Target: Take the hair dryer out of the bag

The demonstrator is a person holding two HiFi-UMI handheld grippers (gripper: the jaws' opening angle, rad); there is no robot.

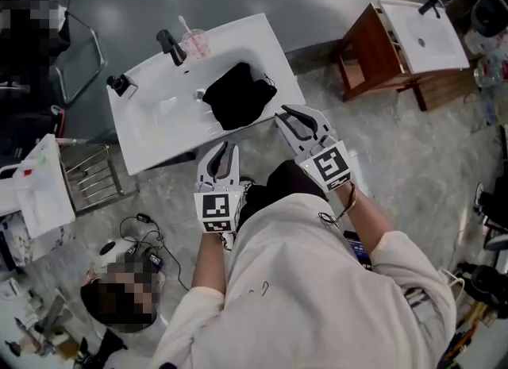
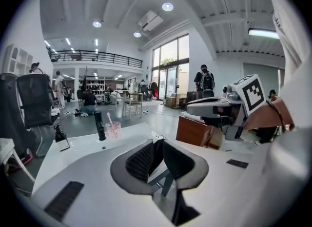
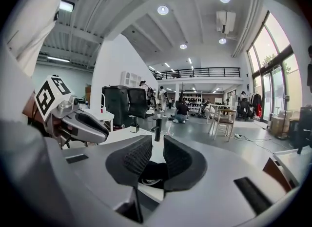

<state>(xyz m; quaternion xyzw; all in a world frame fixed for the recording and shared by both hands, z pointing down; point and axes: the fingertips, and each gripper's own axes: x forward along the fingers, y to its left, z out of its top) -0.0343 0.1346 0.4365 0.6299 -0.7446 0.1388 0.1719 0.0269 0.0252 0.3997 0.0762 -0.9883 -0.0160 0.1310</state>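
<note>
Two narrowly parted, empty sets of jaws, left hand-held gripper [image 1: 225, 150], right hand-held gripper [image 1: 295, 113], both near black bag [image 1: 238, 94], bag lying in white sink [image 1: 155, 117].

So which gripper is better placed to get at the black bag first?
Right, probably. The right gripper sits close beside the black bag, which shows just past its jaws. The left gripper hangs further back, at the front of the counter.
</note>
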